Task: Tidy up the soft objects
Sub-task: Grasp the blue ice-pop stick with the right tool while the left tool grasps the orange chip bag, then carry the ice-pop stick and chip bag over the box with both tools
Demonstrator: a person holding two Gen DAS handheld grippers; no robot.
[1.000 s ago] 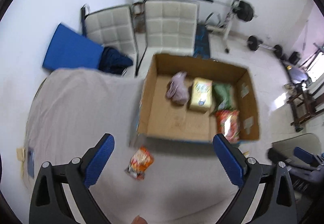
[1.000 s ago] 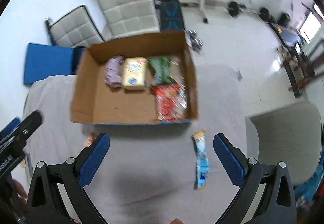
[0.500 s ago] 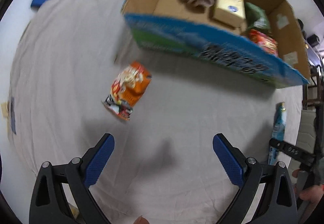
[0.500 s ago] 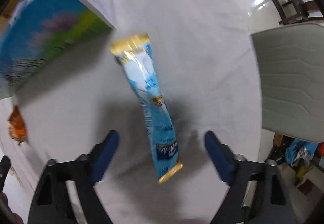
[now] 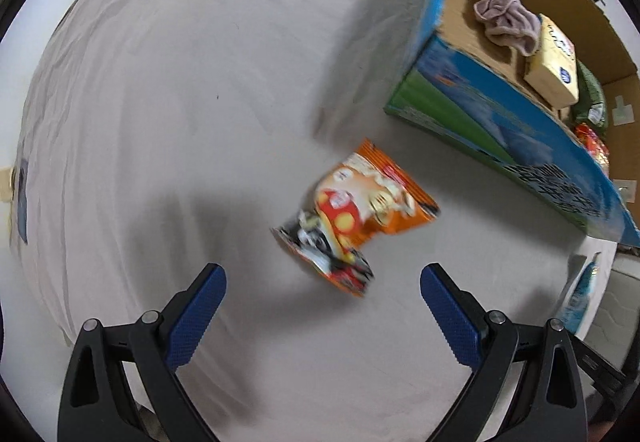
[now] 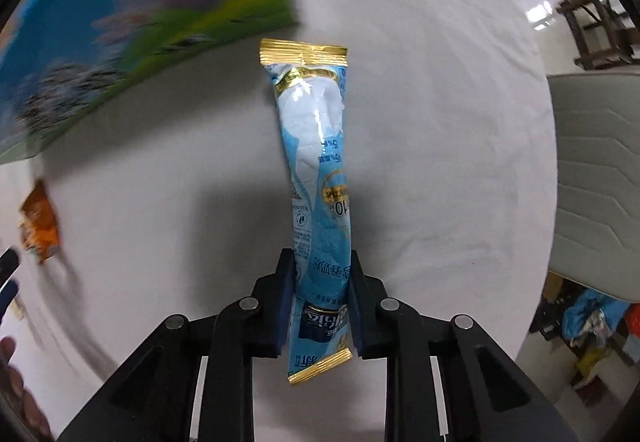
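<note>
Right claw point(image 6: 321, 306) clenched on the blue packet point(image 6: 318, 178), gripping it near its lower end, one pad on each side. Packet is long and narrow, light blue with gold crimped ends, and points straight out from the claw over the grey sheet point(image 6: 440, 122). The gold bottom edge sticks out below the pads. Whether the far end touches the sheet cannot be told.

Left claw point(image 5: 322, 306) released, blue pads wide apart, holding nothing. It hovers over the sheet point(image 5: 160, 102) with the orange bag point(image 5: 356, 218) just ahead, between the two pads' lines but not touching either. Bag lies flat on the sheet, slightly blurred, its dark end toward the claw.

Box point(image 5: 500, 122) sits on the sheet to the right of the orange bag, close by but apart. It is open-topped cardboard with a blue and green printed outer wall. Inside: a pinkish cloth point(image 5: 506, 20) at the far end, then a yellow pack point(image 5: 554, 62) touching it, then a green bag point(image 5: 592, 94) and a red bag point(image 5: 596, 150) nearer the right edge.

In the right wrist view the box wall point(image 6: 140, 30) shows blurred at upper left, and the orange bag point(image 6: 40, 222) at far left edge. A pale chair point(image 6: 596, 182) stands at right, beside the sheet.
</note>
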